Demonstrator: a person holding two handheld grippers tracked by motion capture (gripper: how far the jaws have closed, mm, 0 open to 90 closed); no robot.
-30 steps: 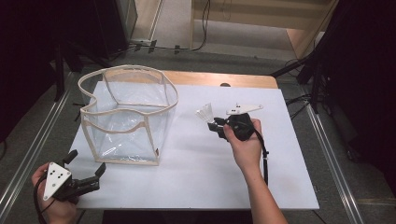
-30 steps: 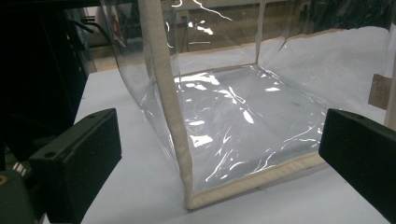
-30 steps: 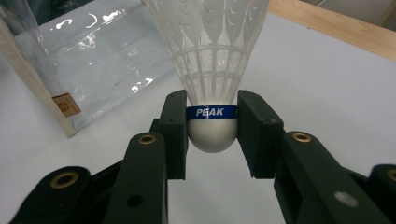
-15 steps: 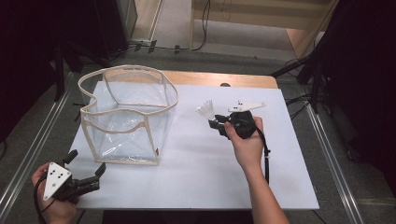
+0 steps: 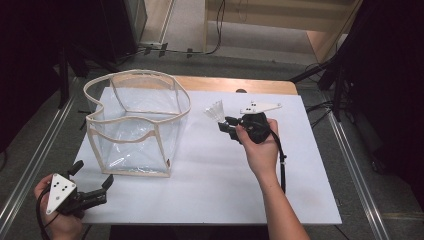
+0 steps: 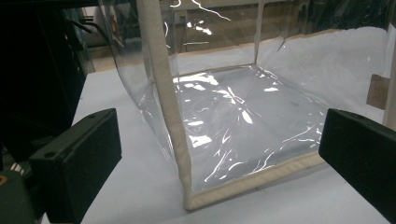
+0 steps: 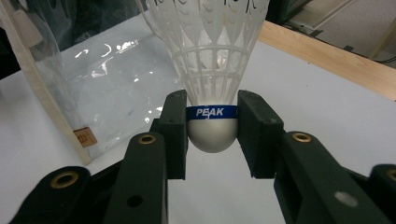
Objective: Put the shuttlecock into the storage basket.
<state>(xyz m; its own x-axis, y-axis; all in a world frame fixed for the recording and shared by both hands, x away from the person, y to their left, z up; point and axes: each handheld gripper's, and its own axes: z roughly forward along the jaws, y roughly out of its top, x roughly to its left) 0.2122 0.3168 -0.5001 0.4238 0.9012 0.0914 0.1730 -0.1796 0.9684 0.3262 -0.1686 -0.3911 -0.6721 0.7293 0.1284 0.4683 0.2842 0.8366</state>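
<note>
Shuttlecock (image 7: 212,70) clamped by its cork base in right gripper (image 7: 212,133), skirt pointing away, left gripper (image 5: 92,186) wide, empty

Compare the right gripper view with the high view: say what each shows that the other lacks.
Right gripper view: the blue band reading PEAK on the shuttlecock, and both pads pressed on its rounded base.

High view: the left gripper, open, near the table's front-left corner, and the person's forearms.

Both: the shuttlecock held by the right gripper, the clear plastic bag, and the white tabletop.
</note>
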